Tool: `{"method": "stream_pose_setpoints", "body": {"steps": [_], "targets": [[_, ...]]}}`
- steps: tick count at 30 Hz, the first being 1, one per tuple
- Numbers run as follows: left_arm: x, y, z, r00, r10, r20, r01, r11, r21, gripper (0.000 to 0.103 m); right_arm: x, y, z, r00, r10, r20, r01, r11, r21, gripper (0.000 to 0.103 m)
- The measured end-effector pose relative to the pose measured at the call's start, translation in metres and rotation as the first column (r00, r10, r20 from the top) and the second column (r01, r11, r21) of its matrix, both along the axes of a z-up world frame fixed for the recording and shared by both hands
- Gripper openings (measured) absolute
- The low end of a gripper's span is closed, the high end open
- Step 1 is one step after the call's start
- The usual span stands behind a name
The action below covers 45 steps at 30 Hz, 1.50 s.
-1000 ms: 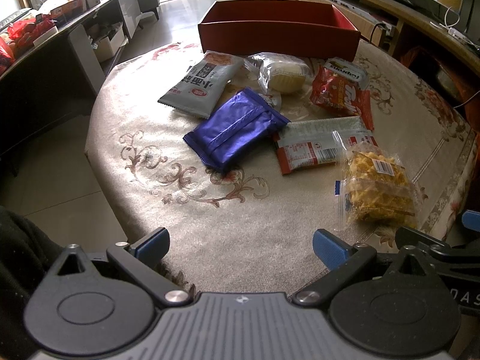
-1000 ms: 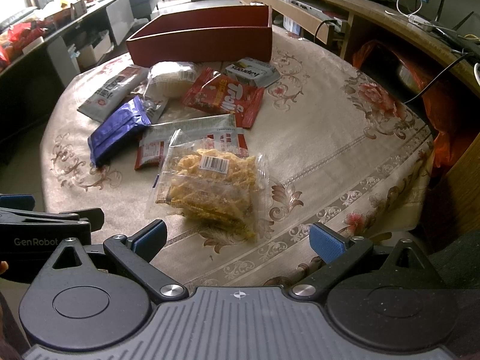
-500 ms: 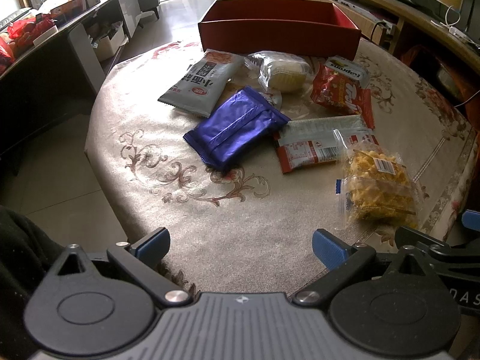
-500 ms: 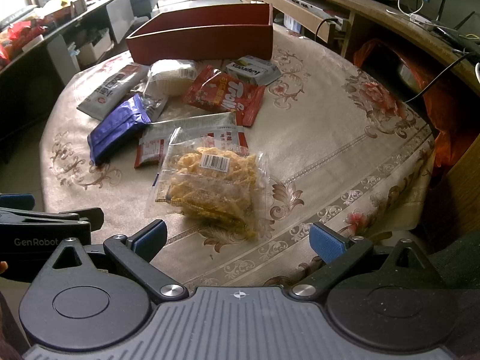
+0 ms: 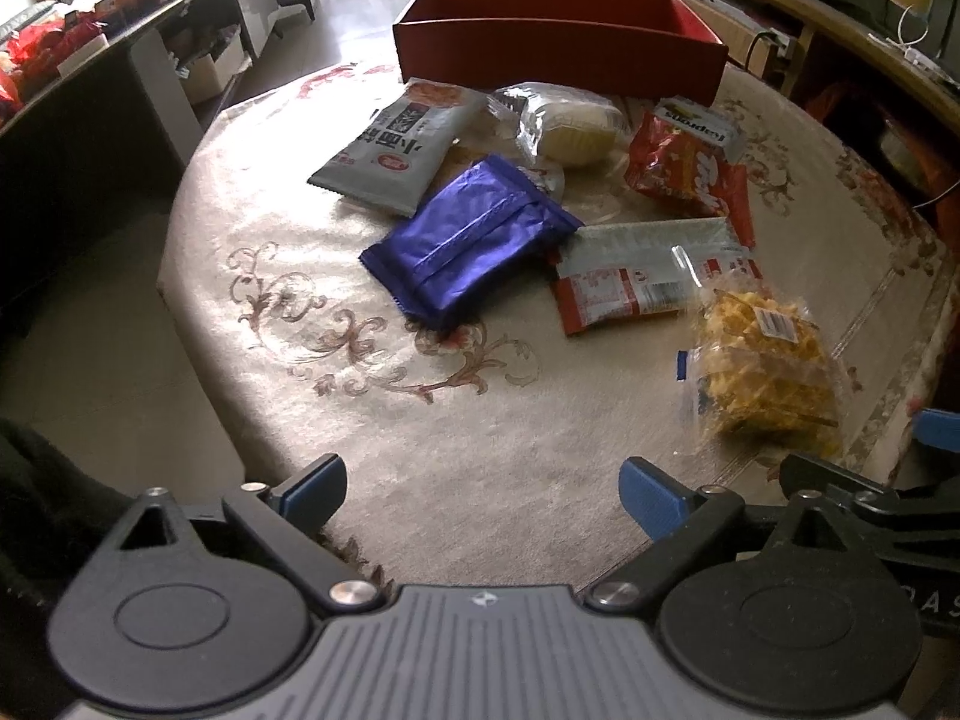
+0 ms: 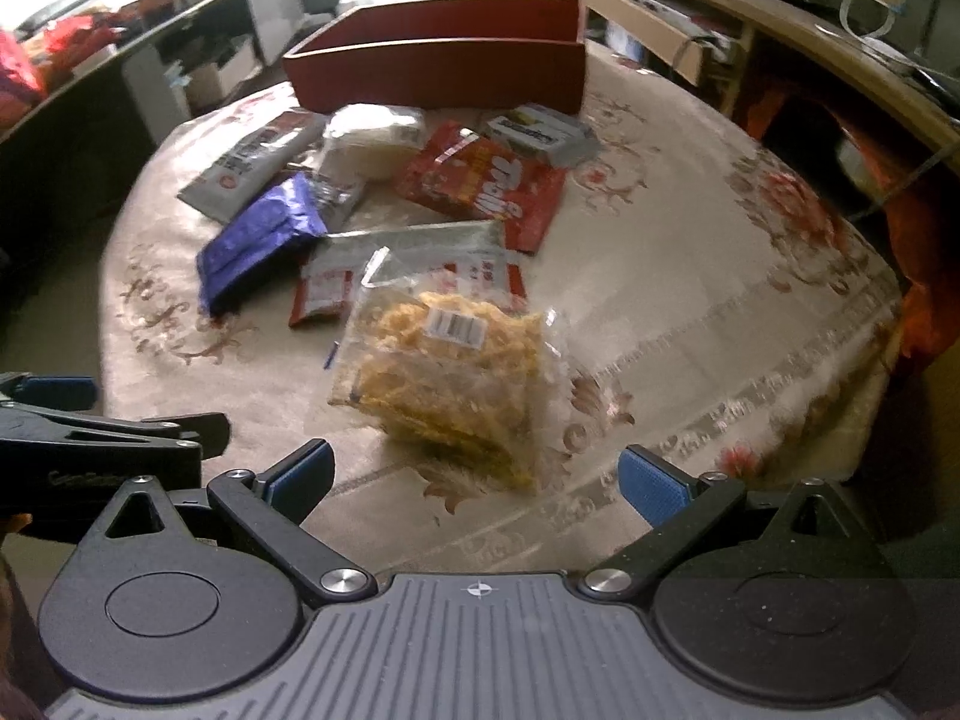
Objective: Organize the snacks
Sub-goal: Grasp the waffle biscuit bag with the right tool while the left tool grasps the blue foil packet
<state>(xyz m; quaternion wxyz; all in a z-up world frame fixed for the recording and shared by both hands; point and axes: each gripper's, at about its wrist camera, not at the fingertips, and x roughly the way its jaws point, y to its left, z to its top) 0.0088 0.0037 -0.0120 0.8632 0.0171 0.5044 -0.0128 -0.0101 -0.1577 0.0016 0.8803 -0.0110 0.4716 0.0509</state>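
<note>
Snack packets lie scattered on a round tabletop (image 5: 480, 456) before a red box (image 5: 558, 54). Left gripper (image 5: 483, 489) and right gripper (image 6: 477, 474) both hover spread wide, empty; a clear bag of yellow crisps (image 6: 447, 375) lies nearest the right one.

A floral cream tablecloth (image 5: 420, 420) covers the round table, wooden shelving (image 6: 750, 12) behind it.

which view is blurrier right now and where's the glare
Right wrist view: motion-smeared throughout, the clear bag of yellow snacks and the tablecloth border soft. Left wrist view: sharper, print on the grey packet legible, but window light washes out the cloth near it and glints off the blue packet. Both bend straight edges, fisheye style.
</note>
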Motion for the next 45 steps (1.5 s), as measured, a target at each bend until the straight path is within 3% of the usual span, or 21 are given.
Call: {"method": "stream_pose_setpoints", "body": {"steps": [3,7,10,12,16,23,25,29,30,35,37,40,45], "targets": [[0.004,0.003,0.0,1.0,0.008,-0.005,-0.008,1.0,-0.017,0.101,0.007,-0.001,0.002,0.999,0.048,0.011,-0.048,0.998,-0.038,0.102],[0.012,0.007,-0.003,0.999,0.021,-0.031,-0.022,0.999,-0.044,0.101,0.02,0.006,0.004,0.977,0.213,-0.011,-0.213,0.968,-0.134,0.102],[0.017,0.011,-0.004,0.999,0.03,-0.041,-0.033,0.997,-0.066,0.101,0.026,0.012,0.006,0.924,0.381,-0.024,-0.375,0.893,-0.25,0.102],[0.019,0.012,-0.007,0.998,0.031,-0.049,-0.035,0.996,-0.078,0.101,0.031,0.013,0.008,0.885,0.464,-0.033,-0.455,0.849,-0.27,0.102],[0.025,0.008,-0.014,0.997,0.011,-0.08,-0.019,0.996,-0.092,0.101,0.042,0.019,0.005,0.821,0.57,-0.047,-0.56,0.785,-0.266,0.102],[0.033,0.005,-0.019,0.993,-0.011,-0.117,-0.005,0.991,-0.135,0.101,0.06,0.039,-0.006,0.7,0.702,-0.135,-0.701,0.638,-0.32,0.103],[0.035,0.004,-0.022,0.991,-0.016,-0.132,-0.004,0.989,-0.148,0.101,0.069,0.044,-0.01,0.676,0.722,-0.147,-0.725,0.616,-0.308,0.103],[0.041,0.007,-0.027,0.987,-0.012,-0.159,-0.017,0.985,-0.174,0.101,0.082,0.05,-0.03,0.664,0.723,-0.189,-0.745,0.617,-0.256,0.103],[0.041,0.007,-0.027,0.987,-0.011,-0.158,-0.018,0.984,-0.177,0.101,0.084,0.048,-0.031,0.671,0.719,-0.18,-0.74,0.633,-0.228,0.103],[0.046,0.006,-0.027,0.988,-0.013,-0.156,-0.015,0.983,-0.183,0.102,0.09,0.033,-0.031,0.757,0.624,-0.192,-0.65,0.747,-0.138,0.1],[0.047,0.007,-0.027,0.988,-0.01,-0.156,-0.02,0.982,-0.187,0.102,0.087,0.029,-0.029,0.788,0.582,-0.202,-0.609,0.785,-0.116,0.092],[0.049,0.006,-0.026,0.987,-0.009,-0.158,-0.021,0.982,-0.187,0.102,0.082,0.022,-0.024,0.821,0.532,-0.207,-0.556,0.827,-0.079,0.081],[0.05,0.01,-0.02,0.992,-0.019,-0.126,-0.003,0.985,-0.171,0.102,0.074,0.007,-0.018,0.868,0.459,-0.189,-0.472,0.881,-0.031,0.079]]}}
